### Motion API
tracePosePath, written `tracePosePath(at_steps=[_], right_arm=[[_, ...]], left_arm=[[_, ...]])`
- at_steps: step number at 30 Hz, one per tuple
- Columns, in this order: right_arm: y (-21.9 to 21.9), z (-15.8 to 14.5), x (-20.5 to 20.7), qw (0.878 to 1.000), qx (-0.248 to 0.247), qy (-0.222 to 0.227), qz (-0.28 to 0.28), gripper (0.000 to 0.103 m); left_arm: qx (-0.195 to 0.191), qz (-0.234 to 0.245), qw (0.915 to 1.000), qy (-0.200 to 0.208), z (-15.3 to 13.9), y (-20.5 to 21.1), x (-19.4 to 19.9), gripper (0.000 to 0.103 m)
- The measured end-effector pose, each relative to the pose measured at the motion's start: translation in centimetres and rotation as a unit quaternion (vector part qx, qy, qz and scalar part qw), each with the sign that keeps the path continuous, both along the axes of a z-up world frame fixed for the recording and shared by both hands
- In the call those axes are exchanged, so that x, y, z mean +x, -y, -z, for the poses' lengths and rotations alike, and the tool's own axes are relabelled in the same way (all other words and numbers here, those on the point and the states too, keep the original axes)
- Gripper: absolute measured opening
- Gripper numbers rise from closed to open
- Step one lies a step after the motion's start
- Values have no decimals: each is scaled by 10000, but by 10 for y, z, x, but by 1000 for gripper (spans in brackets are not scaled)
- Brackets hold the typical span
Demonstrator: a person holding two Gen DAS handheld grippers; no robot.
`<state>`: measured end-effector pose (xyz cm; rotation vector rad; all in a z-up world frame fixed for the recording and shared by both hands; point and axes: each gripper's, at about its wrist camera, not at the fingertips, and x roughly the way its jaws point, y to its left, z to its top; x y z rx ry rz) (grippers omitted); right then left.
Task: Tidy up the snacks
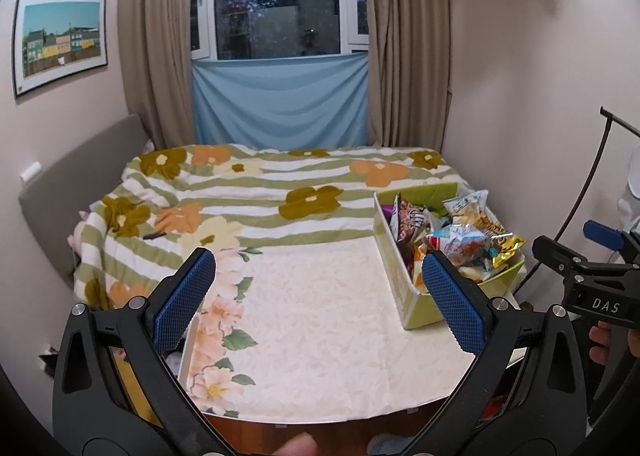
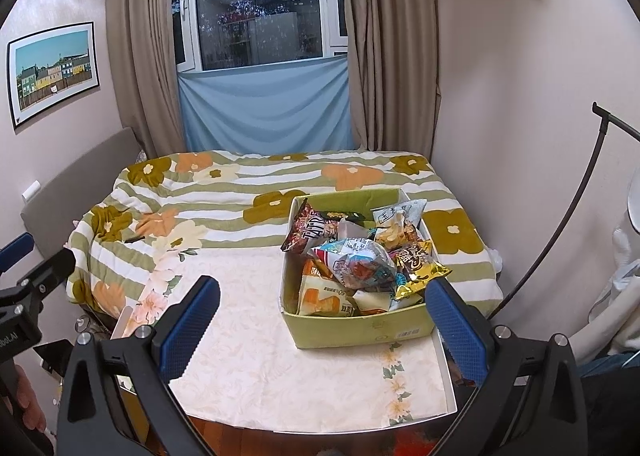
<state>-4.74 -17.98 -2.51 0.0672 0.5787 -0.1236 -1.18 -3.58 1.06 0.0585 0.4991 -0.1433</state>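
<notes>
A green cardboard box [image 2: 356,330] stands on the right part of a table covered by a cream floral cloth [image 2: 256,356]. It is heaped with snack packets: a dark red bag [image 2: 306,230], a blue-and-white bag [image 2: 360,262], a gold bag [image 2: 420,268], an orange bag [image 2: 324,298]. The same box [image 1: 400,288] appears at the right in the left wrist view. My right gripper [image 2: 320,320] is open, held just in front of the box, nothing between its fingers. My left gripper [image 1: 318,296] is open over the bare cloth [image 1: 312,316], left of the box.
Behind the table lies a bed with a green-striped flowered blanket [image 1: 248,192]. Beige curtains and a window with blue cloth [image 1: 280,100] stand at the back. A framed picture [image 1: 60,42] hangs on the left wall. A black curved stand [image 2: 576,208] rises at right.
</notes>
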Motion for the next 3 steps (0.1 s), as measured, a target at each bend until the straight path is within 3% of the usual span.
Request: tracePosePath(at_steps=[3], right_arm=[[2,-1,-2,10000,14,3,36,102]], left_arm=[[-12,27,10000,52,-2,0,-2,103]])
